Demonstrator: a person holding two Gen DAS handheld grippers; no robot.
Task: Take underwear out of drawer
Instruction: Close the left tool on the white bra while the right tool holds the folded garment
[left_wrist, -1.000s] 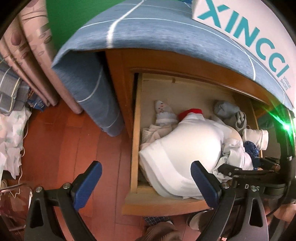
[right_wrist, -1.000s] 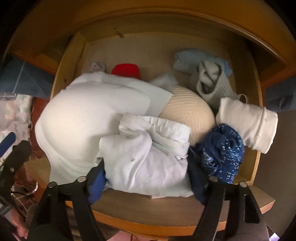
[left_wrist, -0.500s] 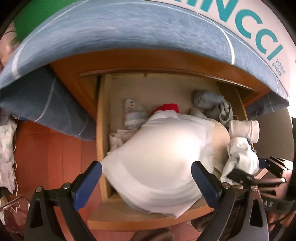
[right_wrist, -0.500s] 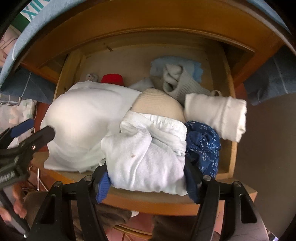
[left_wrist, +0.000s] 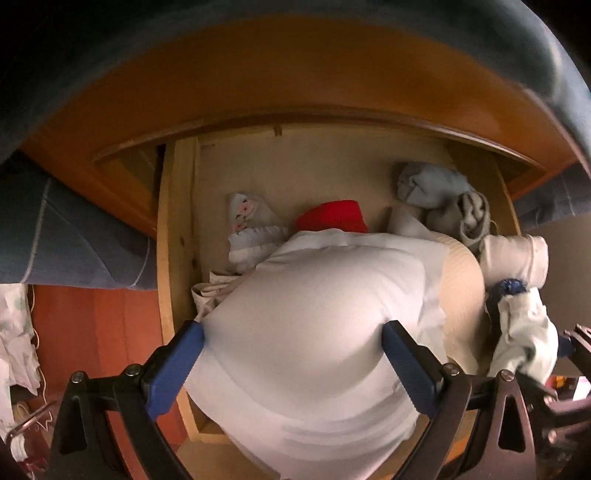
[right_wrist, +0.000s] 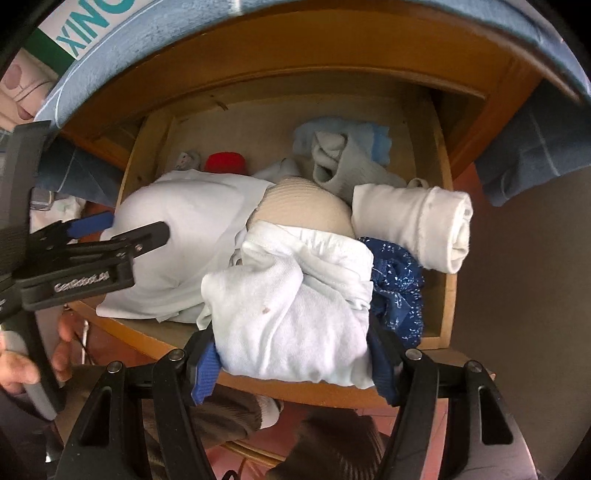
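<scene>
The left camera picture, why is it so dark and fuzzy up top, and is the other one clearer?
Left wrist view: the blue cloth sits close above, shadowed and smeared; the big white garment looks soft too. Right wrist view: brighter and sharper, with the white bundle crisp. Both bend straight drawer edges into curves.

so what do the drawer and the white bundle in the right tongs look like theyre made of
Drawer: pale unfinished wood by the look, with a matte surface and knots and grain on its side wall. White bundle in the right tongs: soft knit fabric, probably cotton, matte, creased and bunched in loose folds.
</scene>
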